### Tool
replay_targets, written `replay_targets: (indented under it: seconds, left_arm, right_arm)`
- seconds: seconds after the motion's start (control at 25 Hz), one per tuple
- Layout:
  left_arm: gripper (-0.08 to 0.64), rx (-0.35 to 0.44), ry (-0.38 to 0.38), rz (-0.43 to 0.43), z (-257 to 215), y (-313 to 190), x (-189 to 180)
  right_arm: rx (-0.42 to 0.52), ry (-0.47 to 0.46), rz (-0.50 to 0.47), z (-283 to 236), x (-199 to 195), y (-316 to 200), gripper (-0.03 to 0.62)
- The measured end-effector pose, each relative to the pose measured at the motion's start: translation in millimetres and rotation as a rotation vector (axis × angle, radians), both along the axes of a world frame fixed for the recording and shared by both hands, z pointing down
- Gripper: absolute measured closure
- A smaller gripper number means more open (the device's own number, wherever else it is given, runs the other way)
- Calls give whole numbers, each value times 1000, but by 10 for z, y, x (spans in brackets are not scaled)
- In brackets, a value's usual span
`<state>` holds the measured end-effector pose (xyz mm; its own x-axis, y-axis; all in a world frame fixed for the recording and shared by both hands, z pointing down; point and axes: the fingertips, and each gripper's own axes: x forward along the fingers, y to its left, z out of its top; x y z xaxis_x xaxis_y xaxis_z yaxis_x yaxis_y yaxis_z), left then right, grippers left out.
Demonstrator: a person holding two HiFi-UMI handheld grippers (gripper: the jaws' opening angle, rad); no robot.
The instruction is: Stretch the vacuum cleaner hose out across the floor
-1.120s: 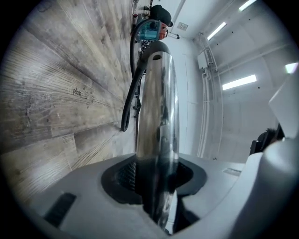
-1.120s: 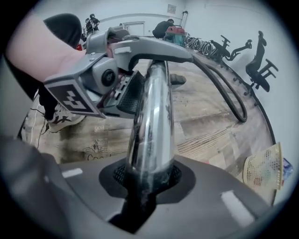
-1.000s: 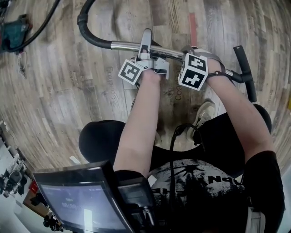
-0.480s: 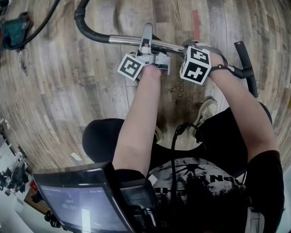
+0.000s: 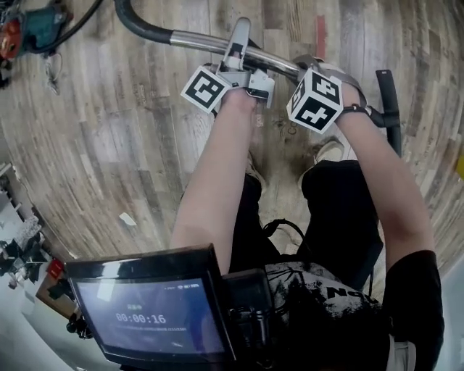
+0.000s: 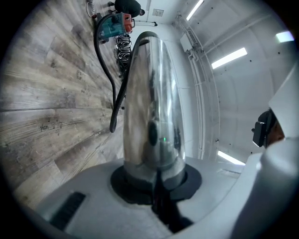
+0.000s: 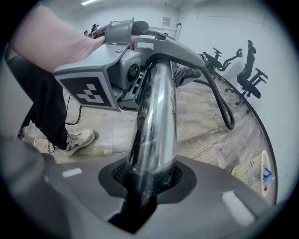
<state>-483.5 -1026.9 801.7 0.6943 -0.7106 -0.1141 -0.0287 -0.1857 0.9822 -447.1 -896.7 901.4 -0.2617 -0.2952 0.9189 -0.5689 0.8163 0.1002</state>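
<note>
Just closed left gripper [image 6: 156, 184] narrowly on chrome wand tube [image 5: 210, 45]. Clamped right gripper [image 7: 142, 182] on same tube, just beside left. Raised both off floor [image 5: 109, 145] since a second ago. Trailing beyond left gripper toward teal vacuum [image 5: 36, 32]: black hose [image 5: 138, 22], curved. Likely ready for pulling.

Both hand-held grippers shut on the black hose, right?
No. The left hand-held gripper, whose jaws have just been closing, and the right hand-held gripper both clamp the chrome tube, not the black hose at its end. Both gripper views show it.
</note>
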Motion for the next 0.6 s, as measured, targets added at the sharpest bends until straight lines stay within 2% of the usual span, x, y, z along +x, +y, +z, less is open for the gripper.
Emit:
replay_targets:
  seconds: [0.12, 0.32, 0.6]
  left_arm:
    - [515, 4, 8, -20, -477, 115, -108]
    - [520, -4, 9, -20, -1361, 252, -218]
    - [518, -85, 12, -14, -2943, 623, -373]
  right_arm:
    - [16, -4, -6, -510, -61, 96, 494]
    - [-14, -33, 20, -1387, -221, 280, 494]
    - [-87, -103, 33, -2986, -487, 710, 494]
